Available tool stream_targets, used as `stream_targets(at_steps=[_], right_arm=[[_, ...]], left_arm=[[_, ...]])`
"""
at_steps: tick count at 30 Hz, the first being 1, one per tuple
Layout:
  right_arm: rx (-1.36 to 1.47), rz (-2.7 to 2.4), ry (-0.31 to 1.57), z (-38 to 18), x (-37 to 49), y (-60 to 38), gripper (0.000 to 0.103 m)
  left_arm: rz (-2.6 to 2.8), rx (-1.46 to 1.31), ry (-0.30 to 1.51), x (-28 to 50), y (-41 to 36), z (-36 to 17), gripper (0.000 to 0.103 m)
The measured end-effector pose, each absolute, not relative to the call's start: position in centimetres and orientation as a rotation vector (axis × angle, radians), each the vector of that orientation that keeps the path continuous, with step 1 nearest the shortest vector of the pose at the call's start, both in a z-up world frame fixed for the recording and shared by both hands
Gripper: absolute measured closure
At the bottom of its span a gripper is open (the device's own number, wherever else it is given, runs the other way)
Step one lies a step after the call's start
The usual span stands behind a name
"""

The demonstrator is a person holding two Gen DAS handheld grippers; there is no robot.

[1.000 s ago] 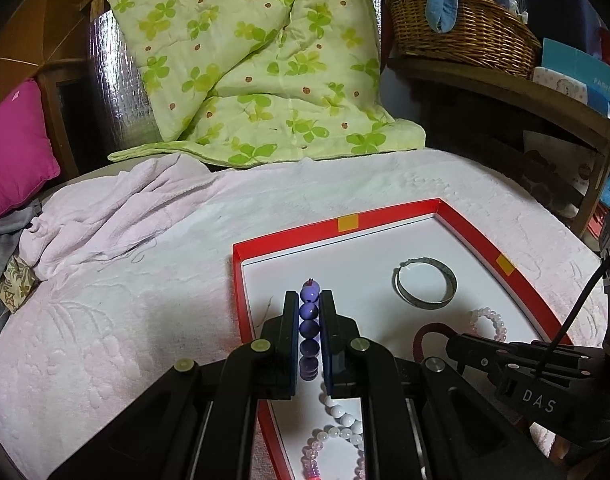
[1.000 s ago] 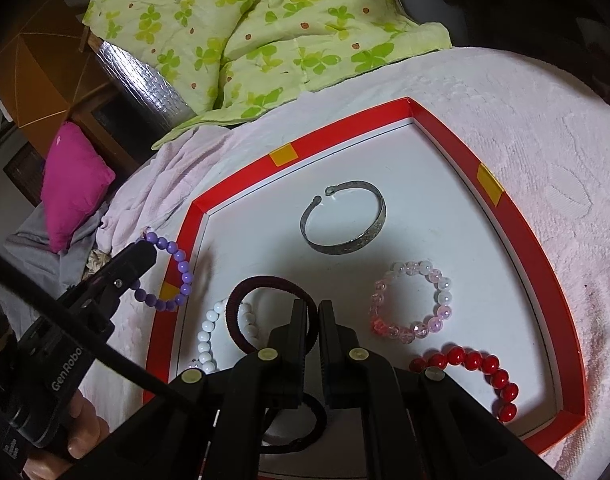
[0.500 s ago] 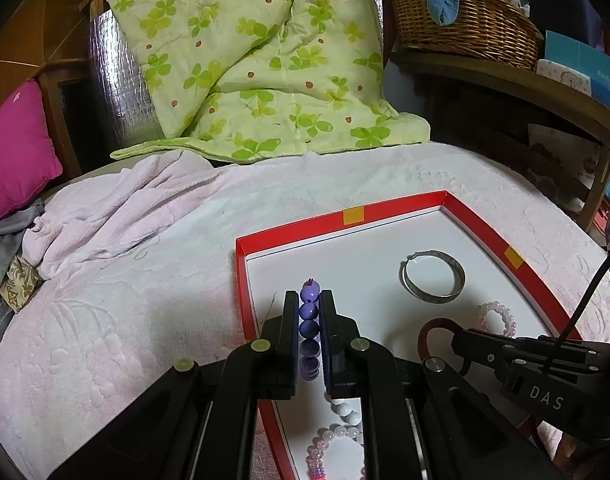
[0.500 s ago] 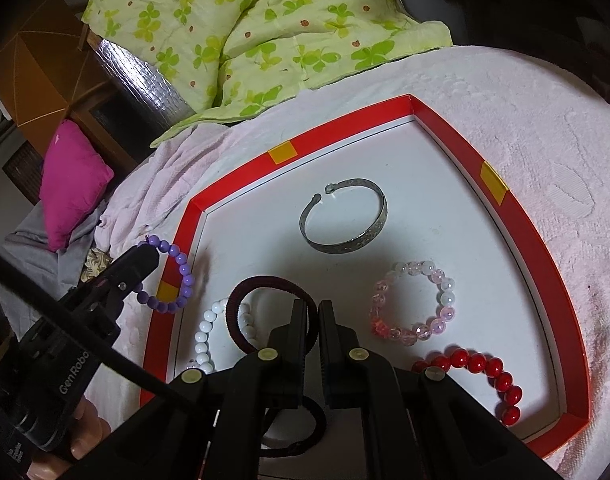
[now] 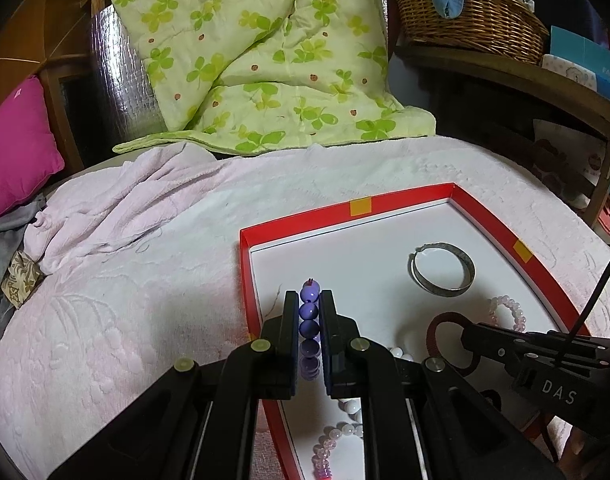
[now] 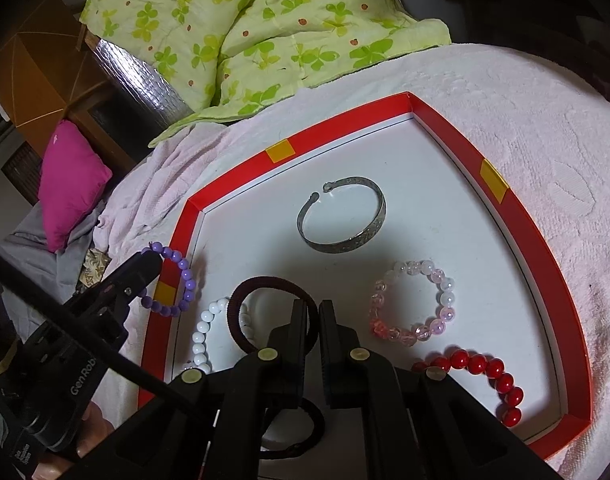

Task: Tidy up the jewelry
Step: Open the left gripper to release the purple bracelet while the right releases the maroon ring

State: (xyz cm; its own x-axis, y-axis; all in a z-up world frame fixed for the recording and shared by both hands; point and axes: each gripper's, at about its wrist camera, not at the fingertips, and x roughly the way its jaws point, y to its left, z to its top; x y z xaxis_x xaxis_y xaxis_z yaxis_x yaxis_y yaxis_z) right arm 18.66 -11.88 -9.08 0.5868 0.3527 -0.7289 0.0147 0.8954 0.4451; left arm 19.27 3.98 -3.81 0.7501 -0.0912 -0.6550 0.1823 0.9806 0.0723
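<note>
Item: purple bead bracelet (image 5: 309,328). It is clamped between the fingers of the left gripper (image 5: 309,300) and, since a second ago, has been carried a little further over the left wall of the red-rimmed tray (image 6: 545,264). In the right wrist view its loop (image 6: 173,284) is seen straddling that wall near the yellow tape patch, part over the white floor, part over the pink blanket (image 5: 125,300). Delivery into the tray is judged close but not done.

Item: dark red hair band (image 6: 265,284). It is pinched at the tip of the right gripper (image 6: 313,312), whose fingers stand nearly together; no change in this grip is noted across the second.

Items lying in the tray, unmoved: silver cuff bangle (image 6: 343,216) toward the far wall; pink-and-white bead bracelet (image 6: 413,300) right of the hair band; red bead bracelet (image 6: 481,376) near the right front corner; white bead bracelet (image 6: 205,328) just inside the left wall.

Obscured: the lower part of the hair band and a dark loop below it are covered by the right gripper body, so it cannot be told whether they are one piece. The white bracelet is half hidden. Whether the purple bracelet touches the tray wall cannot be told.
</note>
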Motion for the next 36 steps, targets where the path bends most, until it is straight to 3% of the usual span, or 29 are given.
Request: stream_targets(at_steps=[36], right_arm=[[0.435,0.199,0.926,-9.08,18.9,-11.95,0.095]], left_arm=[[-0.123,0.151,0.734,19.69,4.38,-4.79,0.093]])
